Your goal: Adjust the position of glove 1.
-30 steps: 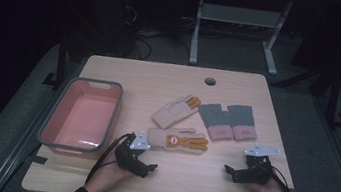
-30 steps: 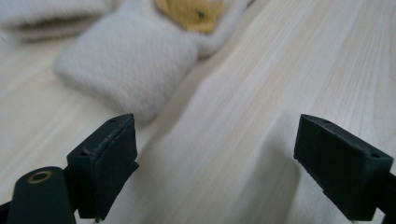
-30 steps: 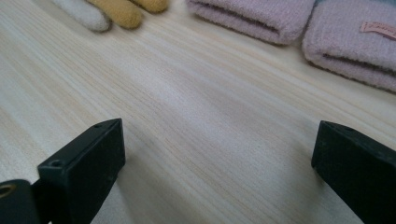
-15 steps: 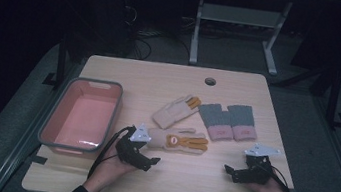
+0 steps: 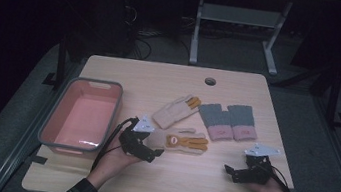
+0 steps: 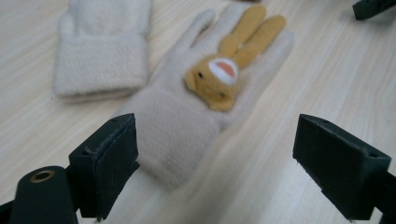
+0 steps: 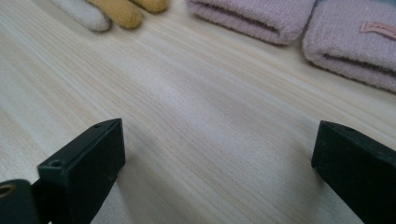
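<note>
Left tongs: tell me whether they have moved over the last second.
Yes. The left tongs have moved forward and right, away from the pink tub, up to the cuff of the bear glove.

Cream glove (image 6: 187, 112) with orange bear face; pink-cuffed grey gloves (image 5: 228, 122); pink bin (image 5: 80, 116).

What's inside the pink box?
The pink box looks empty: its pink bottom shows with nothing lying on it. The near wall hides a strip of the bottom behind it. All the gloves lie outside, on the table, including the bunny glove.
</note>
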Motion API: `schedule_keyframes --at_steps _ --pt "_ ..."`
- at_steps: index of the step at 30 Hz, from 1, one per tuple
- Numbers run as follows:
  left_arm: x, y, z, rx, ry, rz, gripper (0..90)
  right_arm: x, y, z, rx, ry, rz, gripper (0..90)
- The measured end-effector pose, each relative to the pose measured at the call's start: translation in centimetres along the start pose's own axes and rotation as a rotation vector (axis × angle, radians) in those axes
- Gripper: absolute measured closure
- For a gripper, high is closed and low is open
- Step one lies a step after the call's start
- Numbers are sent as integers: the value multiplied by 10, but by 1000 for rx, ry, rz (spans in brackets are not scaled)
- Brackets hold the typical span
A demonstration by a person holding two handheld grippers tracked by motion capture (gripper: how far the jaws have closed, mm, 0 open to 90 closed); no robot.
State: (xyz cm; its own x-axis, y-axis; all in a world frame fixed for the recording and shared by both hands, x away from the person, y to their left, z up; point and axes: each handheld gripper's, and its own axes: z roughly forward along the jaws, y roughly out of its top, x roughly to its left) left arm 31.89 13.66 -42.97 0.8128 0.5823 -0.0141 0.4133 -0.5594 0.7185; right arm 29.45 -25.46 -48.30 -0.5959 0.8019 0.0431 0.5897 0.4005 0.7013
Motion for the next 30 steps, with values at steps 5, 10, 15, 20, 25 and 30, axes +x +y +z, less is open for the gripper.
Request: schedule_keyframes --at_steps 5,10,15,20,25,30 --pt "4 8 1 -4 1 -4 135 0 0 0 0 0 0 24" --pt "8 14 1 -8 1 -2 134 0 0 0 1 0 1 24" --pt "11 20 3 -12 4 -7 134 0 0 0 0 0 1 24" --pt "17 29 7 -7 9 -11 134 0 0 0 1 0 0 24" --pt "21 36 10 -15 9 -21 137 0 0 0 0 0 1 24" --pt "26 46 14 -27 18 -18 138 0 0 0 0 0 0 24"
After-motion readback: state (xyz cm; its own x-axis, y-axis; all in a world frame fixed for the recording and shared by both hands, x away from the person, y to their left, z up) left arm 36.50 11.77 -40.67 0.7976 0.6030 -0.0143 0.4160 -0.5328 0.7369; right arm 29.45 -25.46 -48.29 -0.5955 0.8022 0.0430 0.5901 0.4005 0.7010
